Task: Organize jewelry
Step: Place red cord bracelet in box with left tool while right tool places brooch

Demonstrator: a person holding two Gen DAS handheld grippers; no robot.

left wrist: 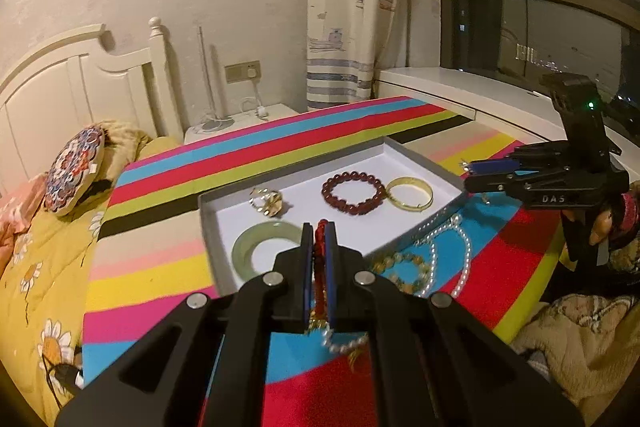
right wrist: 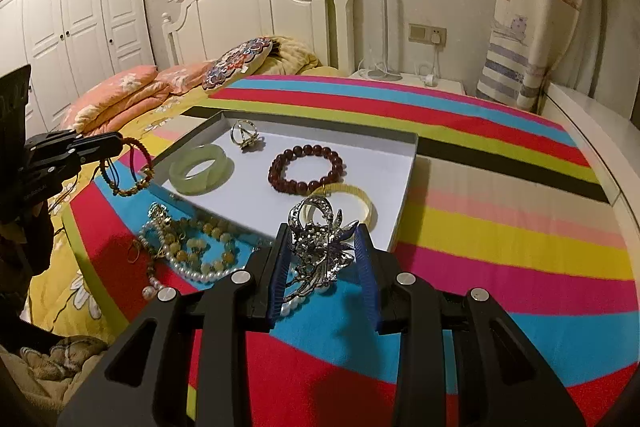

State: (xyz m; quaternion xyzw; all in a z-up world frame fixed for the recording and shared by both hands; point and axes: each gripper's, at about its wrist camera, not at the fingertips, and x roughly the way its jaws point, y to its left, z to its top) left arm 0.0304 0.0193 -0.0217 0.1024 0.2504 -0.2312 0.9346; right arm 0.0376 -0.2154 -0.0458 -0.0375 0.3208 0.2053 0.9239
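Observation:
A white tray lies on the striped cloth and holds a green jade bangle, a gold ring ornament, a dark red bead bracelet and a gold bangle. My left gripper is shut on a red cord bracelet, held above the tray's near edge. My right gripper is shut on a silver brooch, near the tray's corner.
A pile of pearl and yellow bead strands lies on the cloth in front of the tray. The cloth covers a board on a bed with yellow bedding. A headboard, nightstand and window sill stand behind.

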